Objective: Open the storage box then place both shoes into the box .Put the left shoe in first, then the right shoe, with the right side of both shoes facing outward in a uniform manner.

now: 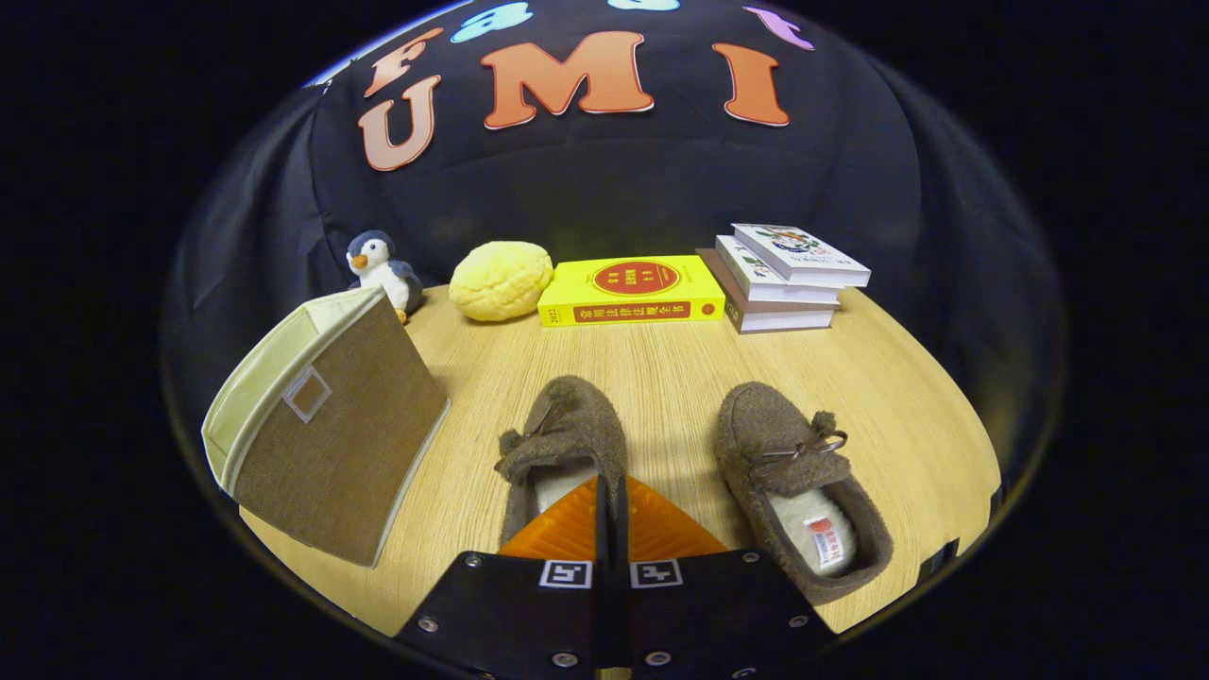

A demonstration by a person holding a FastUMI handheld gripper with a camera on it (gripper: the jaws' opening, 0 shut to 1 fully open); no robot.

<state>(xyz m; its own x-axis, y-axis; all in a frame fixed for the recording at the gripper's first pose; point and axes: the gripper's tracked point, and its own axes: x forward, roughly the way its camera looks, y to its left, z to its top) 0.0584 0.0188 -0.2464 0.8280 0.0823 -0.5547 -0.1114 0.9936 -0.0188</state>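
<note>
Slippers sit side by side on the wooden table [661,378], and we hold our gripper [610,515] low over the nearer part of the left brown slipper [567,430], its two orange fingers [567,529] pressed flat together with no gap between them and nothing caught there, so we read the jaws as clenched on nothing. The fingertips lie over this slipper's pale lining, though we cannot tell whether they touch it. The right brown slipper [798,472] lies just beside it, apart from the fingers, toe pointing away from us like its mate. The fabric storage box [326,434] stands off to the left of the left slipper, near it but not touching, tilted with a tan face and a small label window turned toward us; we cannot tell from here where its opening or lid is. Beyond the slippers, along the booth's back, sit a toy penguin [381,267], a yellow bun-shaped cushion [501,280], a yellow book [631,290] and a stack of books [784,279]. We judge the task is at its first step, with the box not yet opened and both slippers outside it. Next we would need to swing the fingers left to the box and find its flap or rim.
</note>
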